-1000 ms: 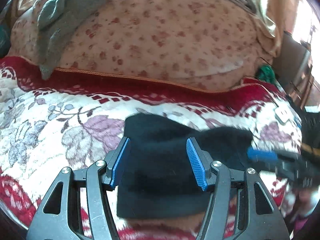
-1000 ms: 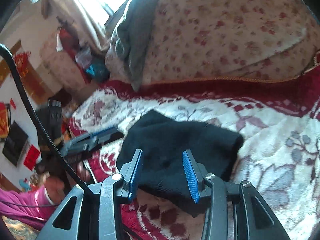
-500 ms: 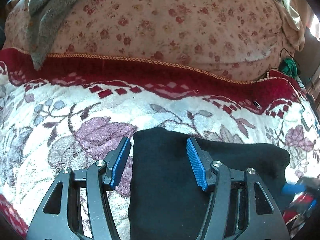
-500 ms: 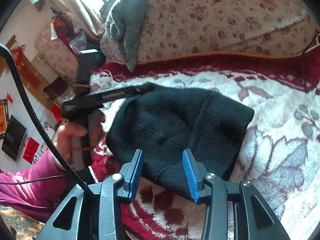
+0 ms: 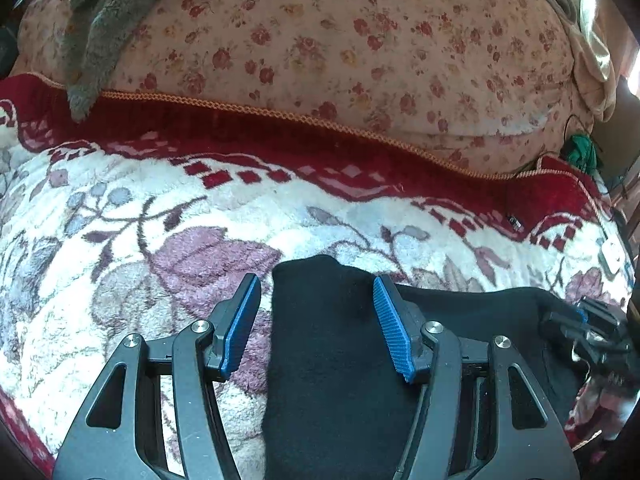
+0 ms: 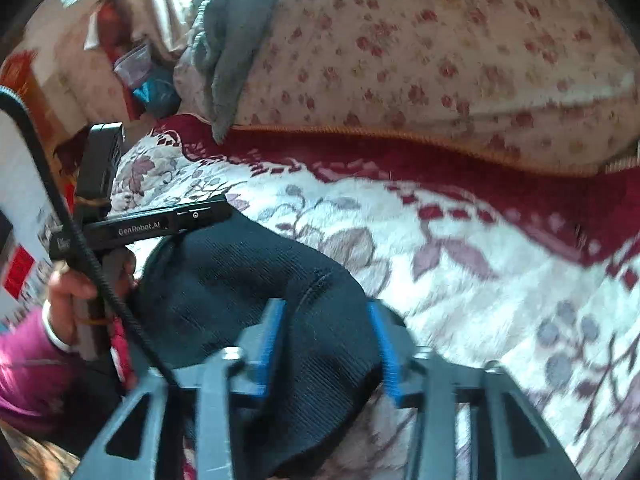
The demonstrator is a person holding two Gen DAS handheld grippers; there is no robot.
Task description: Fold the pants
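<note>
The black pants point(image 5: 340, 360) lie folded in a compact bundle on the floral blanket point(image 5: 140, 240). My left gripper point(image 5: 316, 324) is open, its blue pads either side of the bundle's left end, just above it. In the right wrist view the pants point(image 6: 248, 280) show as a ribbed black bundle. My right gripper point(image 6: 328, 340) is open, its pads straddling the near end of the bundle; this view is blurred. The left gripper point(image 6: 168, 220) shows there at the bundle's far left, held by a hand. The right gripper point(image 5: 584, 332) shows at the right edge of the left wrist view.
A large floral quilt roll point(image 5: 360, 48) lies behind the blanket's red border. A grey cloth point(image 5: 100, 28) hangs over its left end. A white plug point(image 5: 610, 256) and green item point(image 5: 580, 152) sit at the far right. Room clutter point(image 6: 132, 72) stands beyond the bed's left edge.
Both grippers moved in over the pants, which now fill more of each view. The left gripper shifted toward the bundle's left end. Both stayed open.
</note>
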